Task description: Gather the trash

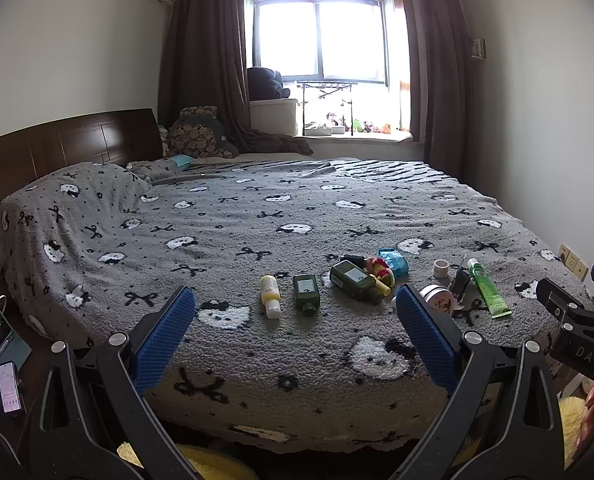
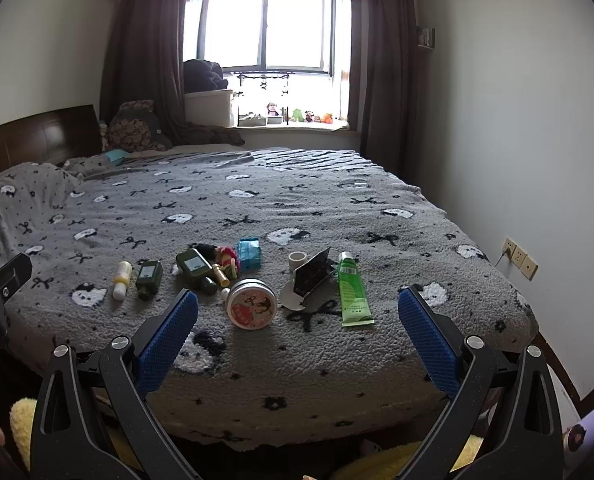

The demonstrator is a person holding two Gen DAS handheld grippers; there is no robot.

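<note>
- Now we hold both grippers short of the bed (image 1: 97,216), level with its near edge; the left gripper (image 1: 295,312) and the right gripper (image 2: 297,314) each have their blue jaws spread wide and grasp nothing, which we judge suits an approach before any pick.
- On the bed's near part lies a loose cluster of small items, likely the trash to collect: a yellow bottle (image 2: 121,278), a small dark green bottle (image 2: 149,279), a larger dark green bottle (image 2: 196,269), a round tin (image 2: 252,303) tipped towards us, a green tube (image 2: 351,290), a blue packet (image 2: 249,254), a small white pot (image 2: 297,260) and a folded black card (image 2: 313,272).
- These lie flat or tipped over on the bed's fuzzy blanket, close together, several touching.
- We see no bin or bag; where the trash should go is out of view.
- Beside the larger bottle sits a red and yellow tangle (image 2: 227,260) we cannot identify.
- Below the bed's edge, yellow fluff is cut off by the gripper frames.
</note>
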